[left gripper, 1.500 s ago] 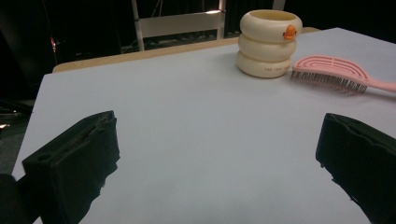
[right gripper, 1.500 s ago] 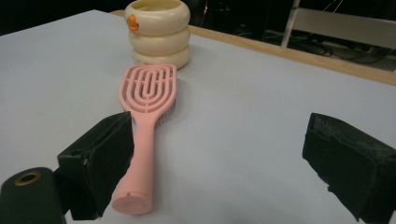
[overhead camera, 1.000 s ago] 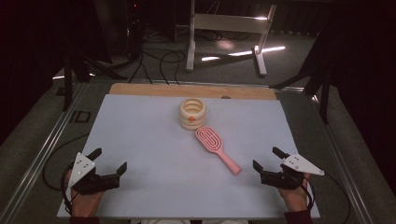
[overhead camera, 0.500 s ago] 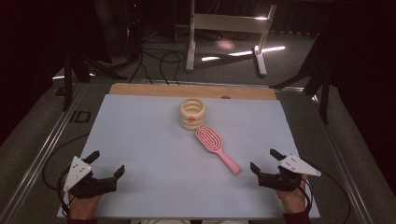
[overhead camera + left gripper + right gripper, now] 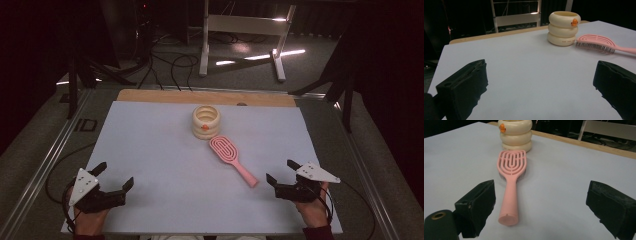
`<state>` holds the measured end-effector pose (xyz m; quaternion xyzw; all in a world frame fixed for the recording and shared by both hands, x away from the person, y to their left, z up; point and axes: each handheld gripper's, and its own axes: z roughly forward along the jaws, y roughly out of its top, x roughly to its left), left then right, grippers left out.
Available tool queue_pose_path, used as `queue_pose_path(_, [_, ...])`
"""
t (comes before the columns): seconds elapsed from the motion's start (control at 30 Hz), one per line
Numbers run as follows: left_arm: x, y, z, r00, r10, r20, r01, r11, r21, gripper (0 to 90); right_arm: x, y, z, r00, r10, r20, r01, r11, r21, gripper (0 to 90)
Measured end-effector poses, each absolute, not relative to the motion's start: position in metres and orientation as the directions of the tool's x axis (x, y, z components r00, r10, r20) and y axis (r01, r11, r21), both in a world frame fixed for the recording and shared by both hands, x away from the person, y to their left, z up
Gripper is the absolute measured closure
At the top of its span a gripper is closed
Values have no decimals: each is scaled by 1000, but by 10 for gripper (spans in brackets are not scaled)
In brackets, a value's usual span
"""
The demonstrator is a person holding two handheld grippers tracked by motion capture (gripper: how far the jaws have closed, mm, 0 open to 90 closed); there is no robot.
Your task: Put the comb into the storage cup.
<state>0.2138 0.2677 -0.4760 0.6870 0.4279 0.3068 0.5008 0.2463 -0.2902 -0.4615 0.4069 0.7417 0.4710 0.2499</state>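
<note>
A pink hairbrush (image 5: pixel 231 159) lies bristles down on the pale table sheet, handle toward the near right; it shows as the hairbrush (image 5: pixel 510 180) in the right gripper view and the hairbrush (image 5: pixel 599 43) in the left gripper view. Just behind it stands a cream ribbed cup (image 5: pixel 206 121) with an orange mark, also the cup (image 5: pixel 563 27) and the cup (image 5: pixel 516 135). My right gripper (image 5: pixel 282 173) is open, close to the handle's end. My left gripper (image 5: pixel 115 176) is open near the front left, nothing between its jaws.
The pale sheet (image 5: pixel 150 145) covers a wooden table (image 5: pixel 150 95) whose far edge shows. Metal rails (image 5: pixel 45 165) run along both sides. A white frame stand (image 5: pixel 240 30) and cables lie on the dark floor beyond.
Both grippers have drifted slightly toward the near edge of the table. The left one has also shifted a little left. Brush and cup have not moved.
</note>
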Motion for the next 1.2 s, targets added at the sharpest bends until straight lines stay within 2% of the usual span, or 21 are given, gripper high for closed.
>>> queue_pose_path(0.93, [214, 266, -477, 447, 895, -8, 286, -134, 949, 2, 281, -265, -431, -575, 818, 13, 433, 291, 853, 89])
queue_pose_path(1.2, [214, 265, -478, 448, 894, -12, 289, -132, 948, 2, 299, -248, -419, -601, 799, -7, 457, 351, 817, 90])
